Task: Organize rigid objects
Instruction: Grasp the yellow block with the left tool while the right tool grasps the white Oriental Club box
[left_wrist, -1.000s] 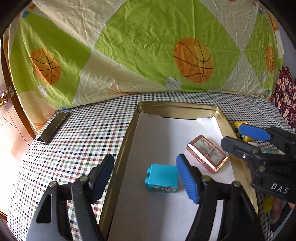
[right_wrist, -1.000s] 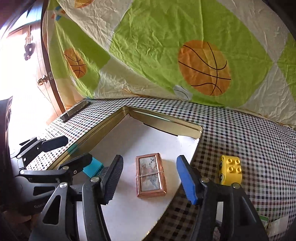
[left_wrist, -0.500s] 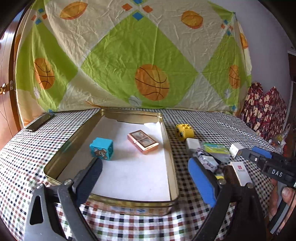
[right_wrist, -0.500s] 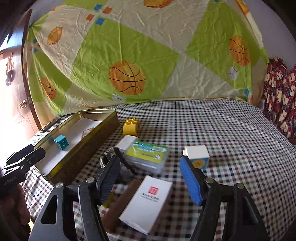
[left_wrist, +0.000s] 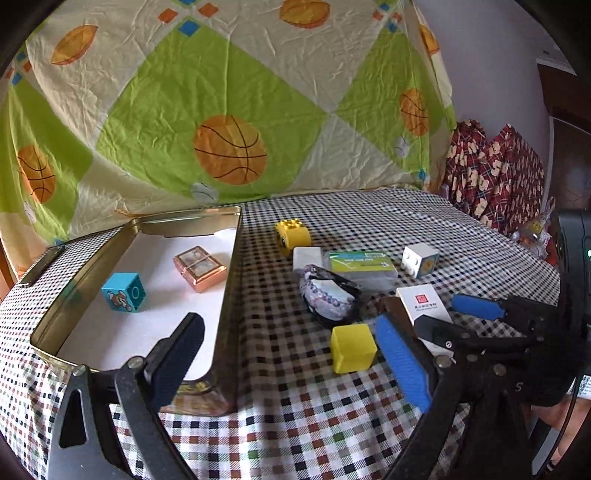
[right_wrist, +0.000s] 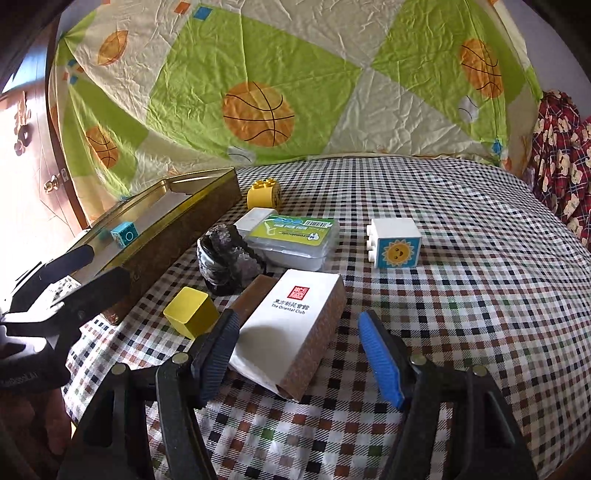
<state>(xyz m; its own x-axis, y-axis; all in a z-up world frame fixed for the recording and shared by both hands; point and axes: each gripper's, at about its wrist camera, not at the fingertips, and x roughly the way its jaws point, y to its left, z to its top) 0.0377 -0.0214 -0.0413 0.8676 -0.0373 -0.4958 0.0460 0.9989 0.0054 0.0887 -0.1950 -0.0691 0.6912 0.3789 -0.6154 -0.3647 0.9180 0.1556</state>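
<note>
Tin (left_wrist: 236, 236): blue block (left_wrist: 125, 291), copper box (left_wrist: 199, 267) inside; six-odd items still on cloth. Left gripper (left_wrist: 291, 354) and right gripper (right_wrist: 295, 354) both gaping, empty.

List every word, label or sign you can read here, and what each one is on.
"The Oriental Club", under a red seal and Chinese characters too small to read: white box.
Barcode and blurred small print: green-labelled case.
A circle like "O": blue block.
No words, a sun face: white block.
</note>
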